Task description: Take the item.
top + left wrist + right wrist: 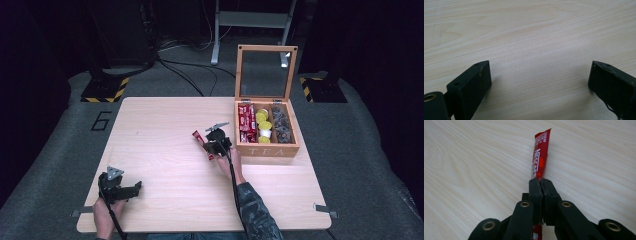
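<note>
Sachet: slim red Nescafé stick | right gripper: clamped on it | left gripper: wide, empty

A pale wooden table stands on grey carpet marked with a dark "6". Beyond it the room is dark (black stands with yellow-striped bases, a grey metal frame), and cables trail across the floor.
</note>
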`<act>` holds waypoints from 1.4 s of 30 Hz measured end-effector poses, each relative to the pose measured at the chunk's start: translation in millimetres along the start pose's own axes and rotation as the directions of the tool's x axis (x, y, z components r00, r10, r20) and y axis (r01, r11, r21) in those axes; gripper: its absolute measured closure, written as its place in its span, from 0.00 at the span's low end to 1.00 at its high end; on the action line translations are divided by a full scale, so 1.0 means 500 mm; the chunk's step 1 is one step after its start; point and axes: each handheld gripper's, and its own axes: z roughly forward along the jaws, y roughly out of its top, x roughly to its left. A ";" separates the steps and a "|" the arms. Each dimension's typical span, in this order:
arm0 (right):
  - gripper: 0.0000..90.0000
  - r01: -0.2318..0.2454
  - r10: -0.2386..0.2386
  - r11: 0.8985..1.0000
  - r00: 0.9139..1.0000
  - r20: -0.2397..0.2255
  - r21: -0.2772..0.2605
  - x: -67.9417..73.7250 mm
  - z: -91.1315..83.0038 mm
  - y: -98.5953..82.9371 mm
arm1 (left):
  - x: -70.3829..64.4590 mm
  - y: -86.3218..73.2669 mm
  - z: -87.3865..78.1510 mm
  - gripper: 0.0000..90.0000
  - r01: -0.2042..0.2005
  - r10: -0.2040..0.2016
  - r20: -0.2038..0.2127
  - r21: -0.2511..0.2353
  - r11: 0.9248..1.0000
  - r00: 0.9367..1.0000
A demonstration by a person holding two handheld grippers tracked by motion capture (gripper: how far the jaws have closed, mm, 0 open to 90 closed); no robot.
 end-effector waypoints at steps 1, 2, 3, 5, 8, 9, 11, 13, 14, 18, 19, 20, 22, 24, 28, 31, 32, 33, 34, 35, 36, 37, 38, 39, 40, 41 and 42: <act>0.97 -0.001 0.001 1.000 1.000 0.002 0.002 0.001 0.002 -0.001 | 0.000 0.000 0.000 0.05 0.000 0.000 0.000 0.000 1.000 1.000; 0.97 -0.002 0.002 1.000 1.000 0.003 0.003 0.001 0.005 -0.002 | 0.000 0.000 0.000 0.05 0.001 -0.001 0.000 0.000 1.000 1.000; 0.97 -0.005 0.005 1.000 1.000 -0.003 0.009 0.003 0.007 -0.004 | 0.000 0.000 0.000 0.05 0.001 -0.001 0.000 0.000 1.000 1.000; 0.97 0.001 -0.001 1.000 1.000 -0.004 0.011 0.003 0.011 -0.005 | 0.001 0.000 -0.001 0.05 -0.008 0.008 0.001 0.008 1.000 1.000; 0.97 -0.004 0.004 1.000 1.000 -0.003 0.015 0.004 0.015 -0.007 | 0.001 0.000 -0.001 0.05 -0.009 0.009 0.001 0.006 1.000 1.000; 0.97 -0.013 0.013 1.000 1.000 -0.003 0.022 0.004 0.019 -0.010 | 0.001 0.000 -0.001 0.05 -0.009 0.009 0.001 0.006 1.000 1.000; 0.97 -0.010 0.010 1.000 1.000 -0.008 0.024 0.003 0.021 -0.010 | 0.001 0.000 -0.001 0.05 -0.008 0.008 0.001 0.007 1.000 1.000; 0.96 -0.012 0.013 0.999 1.000 -0.009 0.030 0.004 0.022 -0.011 | 0.001 0.000 -0.001 0.05 -0.008 0.008 0.001 0.007 1.000 1.000; 0.96 -0.011 0.011 0.999 1.000 -0.003 0.034 0.004 0.024 -0.011 | 0.001 0.000 -0.001 0.05 -0.007 0.007 0.001 0.004 1.000 1.000; 0.96 -0.012 0.012 0.999 1.000 -0.014 0.035 0.003 0.025 -0.012 | 0.001 0.000 -0.001 0.05 -0.007 0.007 0.001 0.007 1.000 1.000; 0.95 -0.012 0.013 0.999 1.000 -0.014 0.036 0.003 0.025 -0.012 | 0.001 0.000 -0.001 0.05 -0.009 0.009 0.001 0.006 1.000 1.000; 0.95 -0.016 0.017 0.999 1.000 -0.012 0.037 0.003 0.025 -0.012 | 0.000 0.000 0.000 0.05 0.000 0.000 0.000 0.000 1.000 1.000; 0.94 -0.019 0.019 0.999 1.000 -0.015 0.038 0.003 0.025 -0.012 | 0.000 0.000 0.000 0.05 -0.001 0.001 0.000 0.001 1.000 1.000; 0.92 -0.019 0.020 0.999 1.000 -0.014 0.038 0.004 0.026 -0.012 | 0.001 0.000 -0.001 0.05 -0.008 0.008 0.001 0.007 1.000 1.000; 0.75 -0.014 0.014 0.999 1.000 -0.019 0.038 0.004 0.024 -0.012 | 0.001 0.000 -0.001 0.05 -0.006 0.006 0.001 0.006 1.000 1.000; 0.55 -0.024 0.025 0.999 0.999 -0.025 0.034 0.008 0.019 -0.011 | 0.001 0.000 -0.001 0.05 -0.005 0.005 0.002 0.006 1.000 1.000; 0.50 -0.031 0.031 0.999 0.999 -0.025 0.034 0.010 0.017 -0.011 | 0.001 0.000 -0.001 0.05 -0.007 0.007 0.001 0.007 1.000 1.000; 0.42 -0.023 0.024 0.999 0.999 -0.027 0.033 0.011 0.015 -0.011 | 0.001 0.000 -0.001 0.05 -0.007 0.007 0.001 0.007 1.000 1.000; 0.35 -0.020 0.021 0.999 0.999 -0.032 0.030 0.013 0.013 -0.010 | 0.001 0.000 -0.001 0.05 -0.006 0.006 0.001 0.006 1.000 1.000; 0.33 -0.017 0.018 0.999 0.998 -0.052 0.029 0.016 0.009 -0.010 | 0.001 0.000 -0.001 0.05 -0.006 0.006 0.001 0.007 1.000 1.000; 0.29 -0.006 0.007 1.000 0.999 -0.052 0.023 0.017 0.005 -0.011 | 0.001 0.000 -0.001 0.05 -0.006 0.006 0.001 0.007 1.000 1.000; 0.24 0.009 -0.008 1.000 0.998 -0.059 0.017 0.019 0.000 -0.012 | 0.000 0.000 0.000 0.05 0.000 0.000 0.000 0.003 1.000 1.000; 0.23 0.014 -0.013 1.000 0.998 -0.067 0.015 0.021 -0.006 -0.013 | 0.000 0.000 0.000 0.05 0.002 -0.002 0.000 0.001 1.000 1.000; 0.21 0.021 -0.020 1.000 0.997 -0.070 0.008 0.022 -0.010 -0.015 | 0.000 0.000 0.000 0.05 0.002 -0.002 0.000 0.001 1.000 1.000; 0.19 0.013 -0.012 1.000 0.997 -0.074 0.009 0.024 -0.014 -0.017 | 0.000 0.000 0.000 0.05 0.002 -0.002 0.001 0.002 1.000 1.000; 0.18 0.030 -0.030 1.000 0.997 -0.072 0.006 0.025 -0.018 -0.020 | 0.000 0.000 0.000 0.05 0.001 -0.001 0.001 0.002 1.000 1.000; 0.16 0.039 -0.038 0.999 0.997 -0.069 0.006 0.028 -0.022 -0.023 | 0.000 0.000 0.000 0.05 0.001 -0.001 0.001 0.002 1.000 1.000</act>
